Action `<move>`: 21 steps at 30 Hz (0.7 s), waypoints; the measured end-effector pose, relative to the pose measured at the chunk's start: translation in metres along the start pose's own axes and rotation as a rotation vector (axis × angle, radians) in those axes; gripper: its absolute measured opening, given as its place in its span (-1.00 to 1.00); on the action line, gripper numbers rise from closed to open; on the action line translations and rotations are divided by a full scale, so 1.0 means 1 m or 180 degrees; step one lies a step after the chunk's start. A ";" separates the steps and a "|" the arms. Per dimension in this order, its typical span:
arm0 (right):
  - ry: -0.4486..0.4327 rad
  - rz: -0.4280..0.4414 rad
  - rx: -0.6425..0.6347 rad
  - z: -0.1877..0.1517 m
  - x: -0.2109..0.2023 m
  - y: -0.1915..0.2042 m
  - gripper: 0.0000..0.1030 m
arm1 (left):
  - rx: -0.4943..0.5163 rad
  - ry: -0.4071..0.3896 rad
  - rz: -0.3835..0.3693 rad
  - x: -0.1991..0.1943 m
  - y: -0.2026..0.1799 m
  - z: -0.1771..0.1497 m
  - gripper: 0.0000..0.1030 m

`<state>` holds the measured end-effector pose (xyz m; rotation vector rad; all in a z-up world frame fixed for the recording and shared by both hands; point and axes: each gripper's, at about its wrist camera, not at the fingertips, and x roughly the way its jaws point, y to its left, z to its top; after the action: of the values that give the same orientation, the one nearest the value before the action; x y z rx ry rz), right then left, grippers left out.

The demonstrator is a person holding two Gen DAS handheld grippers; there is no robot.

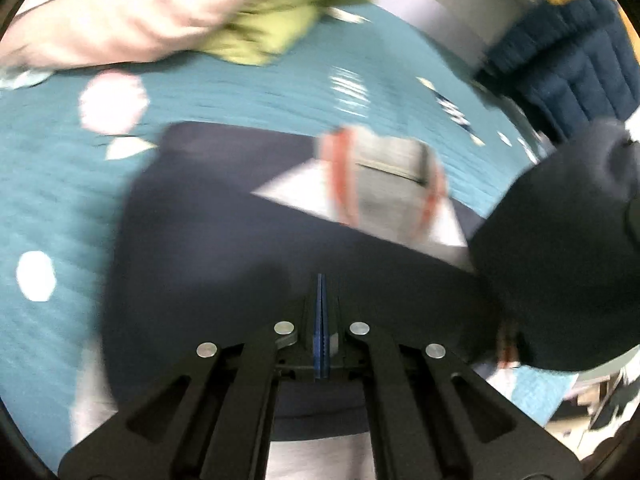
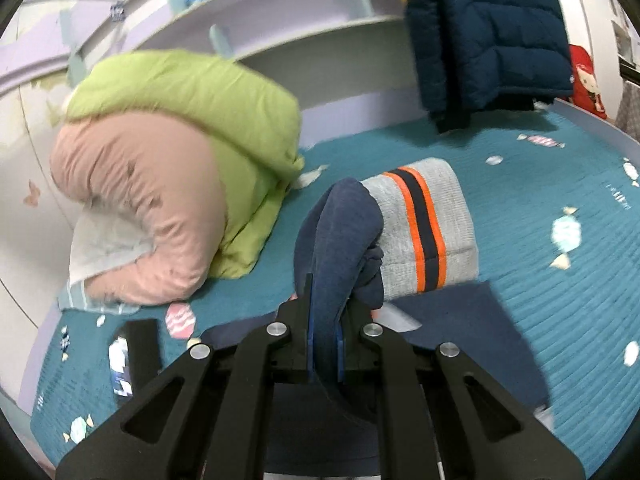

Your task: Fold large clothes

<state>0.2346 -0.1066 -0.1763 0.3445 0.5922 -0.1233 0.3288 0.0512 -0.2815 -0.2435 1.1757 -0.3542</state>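
A navy garment [image 1: 224, 248] with a grey part crossed by orange and navy stripes [image 1: 392, 184] lies on the teal bed cover [image 1: 60, 184]. The left wrist view is blurred by motion. My left gripper [image 1: 321, 284] hovers over the navy cloth, its blue pads pressed together with nothing between them. In the right wrist view my right gripper [image 2: 326, 304] is shut on a raised fold of the navy cloth [image 2: 340, 232], which stands up in front of the striped grey part [image 2: 424, 228]. More navy fabric [image 2: 480, 320] lies flat to its right.
A bundled green and pink duvet [image 2: 180, 160] lies at the left against a white headboard shelf [image 2: 280, 40]. A dark blue puffer jacket [image 2: 488, 40] hangs at the back right. A black phone-like object [image 2: 134, 352] lies near the bed's left edge. The teal cover [image 2: 560, 208] shows bare at the right.
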 end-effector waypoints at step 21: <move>0.0949 0.0398 -0.1219 -0.121 0.087 0.076 0.38 | -0.0602 -0.0103 0.0397 -0.036 0.148 -0.017 -0.99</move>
<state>0.2589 0.0062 -0.2979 0.0254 0.8696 0.1643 0.3215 0.2015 -0.3115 -0.3376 1.1873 -0.1292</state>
